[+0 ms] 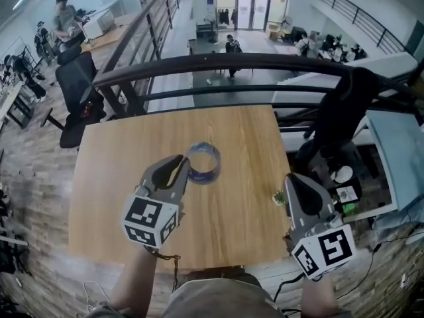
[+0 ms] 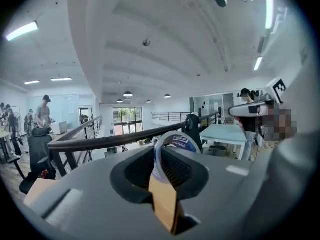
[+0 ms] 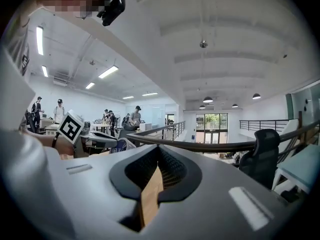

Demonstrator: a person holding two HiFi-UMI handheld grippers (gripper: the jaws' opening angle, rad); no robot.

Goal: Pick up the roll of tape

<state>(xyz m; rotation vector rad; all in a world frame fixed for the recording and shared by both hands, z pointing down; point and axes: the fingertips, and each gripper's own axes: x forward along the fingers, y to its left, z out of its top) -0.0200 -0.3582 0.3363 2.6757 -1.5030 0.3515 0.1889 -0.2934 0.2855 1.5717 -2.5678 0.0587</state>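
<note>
Two claws show in the head view above the wooden desk (image 1: pixel 225 224), and only one of them carries anything. We see the left claw (image 1: pixel 180 169) closed down to a narrow gap on the roll of tape (image 1: pixel 215 164). It pinches the wall of the ring, so the roll sticks out from the jaw tips over the middle of the desk (we cannot tell how far clear of the wood it is). In the left gripper view the left claw (image 2: pixel 162 156) has the roll of tape (image 2: pixel 182 143) standing upright between its jaws, with a dark railing (image 2: pixel 100 143) behind it. The right claw (image 1: pixel 291 181) is near the desk's right edge. In the right gripper view the right claw (image 3: pixel 159 159) has its jaws drawn together, with nothing between them.
</note>
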